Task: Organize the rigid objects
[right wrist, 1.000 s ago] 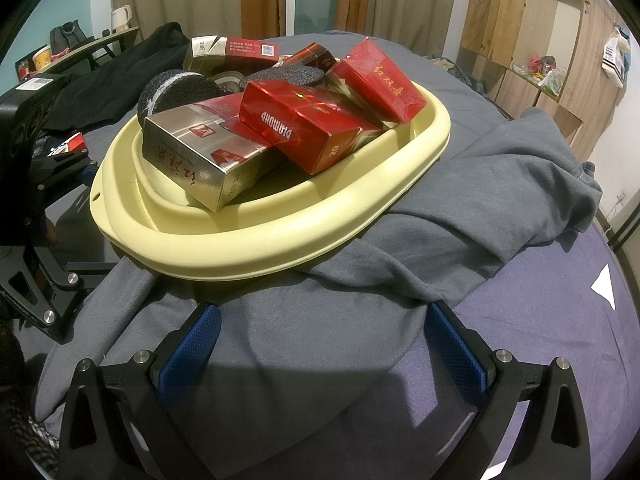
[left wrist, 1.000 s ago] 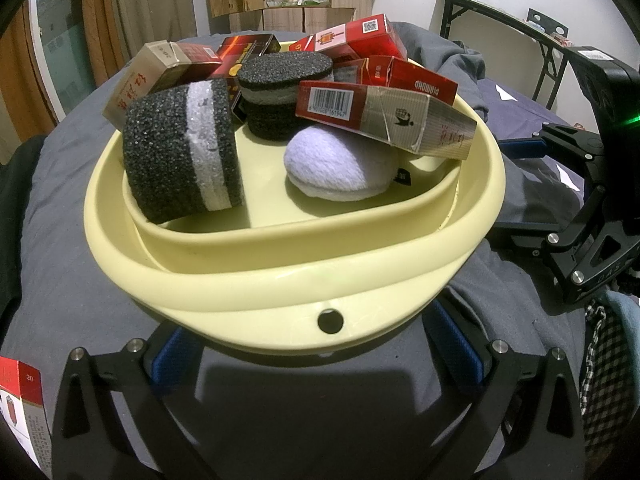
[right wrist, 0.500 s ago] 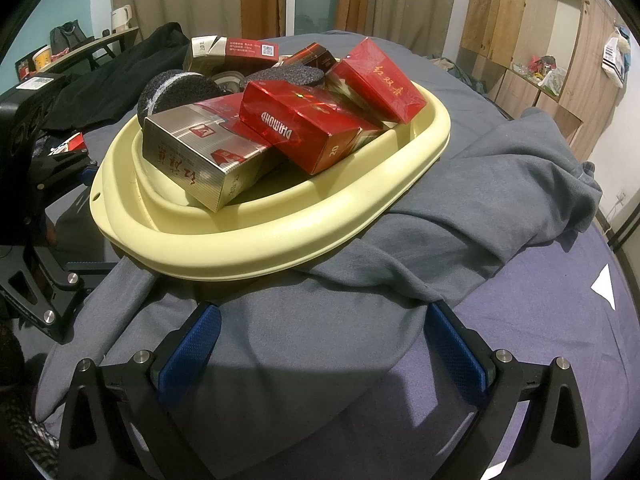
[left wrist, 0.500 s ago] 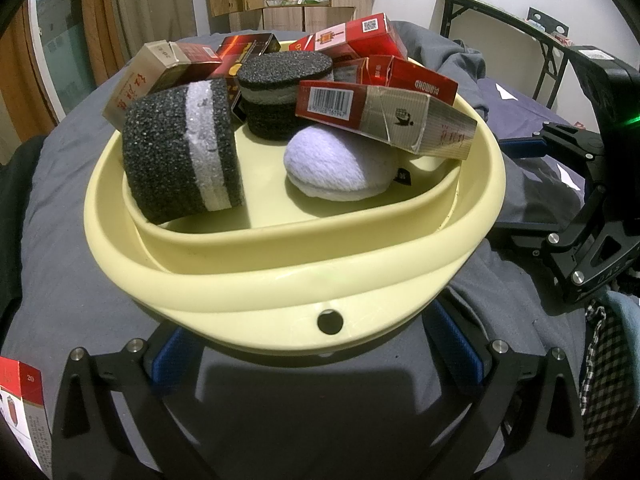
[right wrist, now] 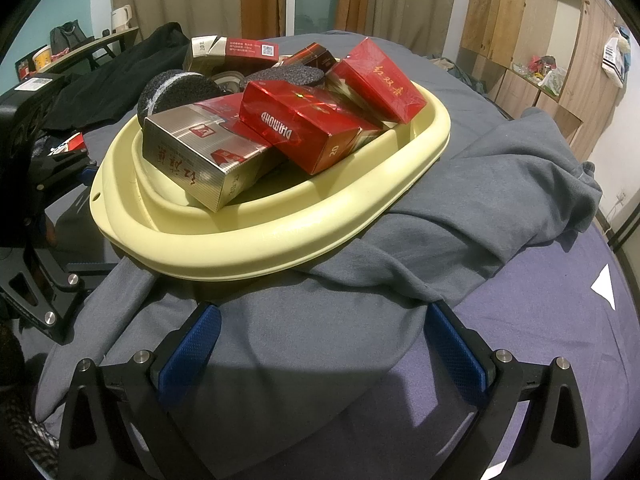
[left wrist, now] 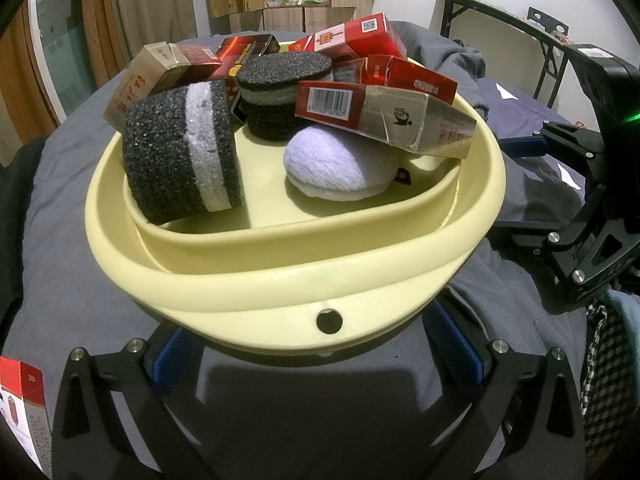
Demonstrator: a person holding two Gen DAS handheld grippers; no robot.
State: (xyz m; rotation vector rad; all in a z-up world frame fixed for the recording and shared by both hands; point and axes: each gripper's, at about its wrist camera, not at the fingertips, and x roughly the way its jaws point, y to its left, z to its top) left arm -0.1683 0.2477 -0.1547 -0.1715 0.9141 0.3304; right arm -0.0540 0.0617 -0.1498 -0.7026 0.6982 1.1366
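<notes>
A pale yellow oval plastic basin is sitting on a grey bed, holding red and silver cigarette cartons, black-and-white foam sponges and a white plush pad. The left gripper is standing with jaws wide, the basin's near rim lying just over them. The right gripper is hovering with jaws wide and empty, over a crumpled grey cloth just short of the basin.

red box: "diamond", "20"

No change seen across interval: yellow basin, cartons and sponges inside, both grippers at same positions in both views.
</notes>
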